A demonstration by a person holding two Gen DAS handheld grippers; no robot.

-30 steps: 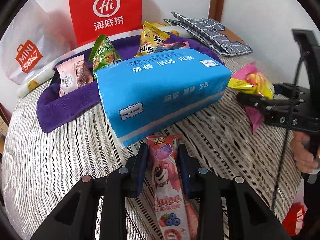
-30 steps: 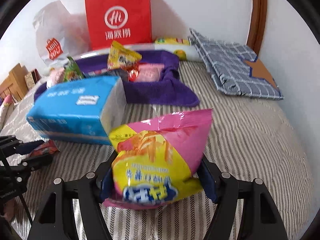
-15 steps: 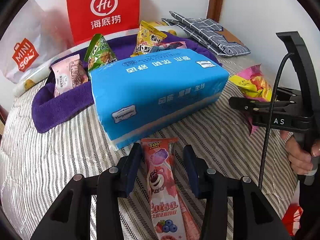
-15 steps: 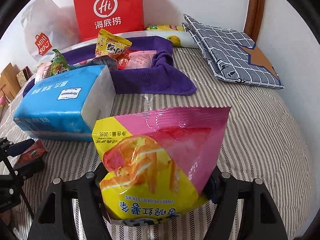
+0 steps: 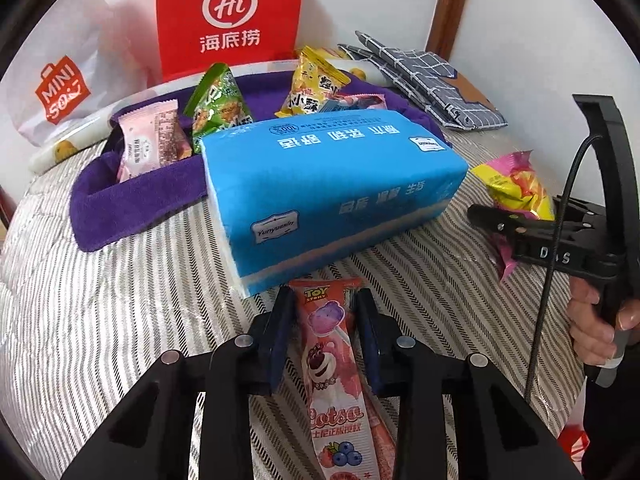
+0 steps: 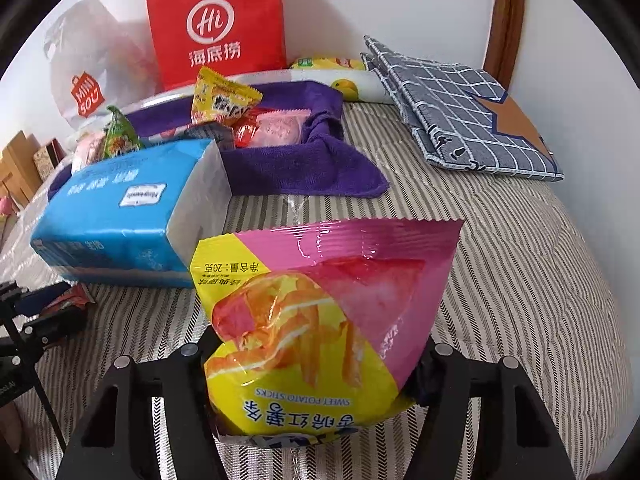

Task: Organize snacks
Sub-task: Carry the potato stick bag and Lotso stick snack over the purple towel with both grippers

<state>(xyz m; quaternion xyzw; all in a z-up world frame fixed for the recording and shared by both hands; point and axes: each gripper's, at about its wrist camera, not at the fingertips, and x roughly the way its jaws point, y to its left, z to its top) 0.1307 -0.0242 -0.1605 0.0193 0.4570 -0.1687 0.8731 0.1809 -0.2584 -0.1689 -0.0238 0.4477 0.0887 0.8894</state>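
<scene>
My left gripper (image 5: 324,320) is shut on the top end of a long pink Toy Story snack pack (image 5: 332,360), just in front of the blue tissue pack (image 5: 328,180). The pack lies along the striped bedcover (image 5: 100,320). To its right, my right gripper (image 6: 316,360) has a pink-and-yellow bag of sweet potato sticks (image 6: 320,300) between its jaws, which are closing on it. The bag hides the fingertips. In the left wrist view the same bag (image 5: 516,188) sticks out of the right gripper (image 5: 504,216). A purple towel basket (image 5: 132,200) behind holds several snacks.
A red paper bag (image 5: 228,16) and a white Miniso bag (image 5: 60,88) lean on the wall at the back. Folded grey checked cloth (image 6: 460,112) lies at the back right. A person's hand (image 5: 592,328) grips the right tool's handle.
The left jaws opened a little around the pink pack, then closed on it again. The sweet potato bag has tipped up and fills more of the right wrist view.
</scene>
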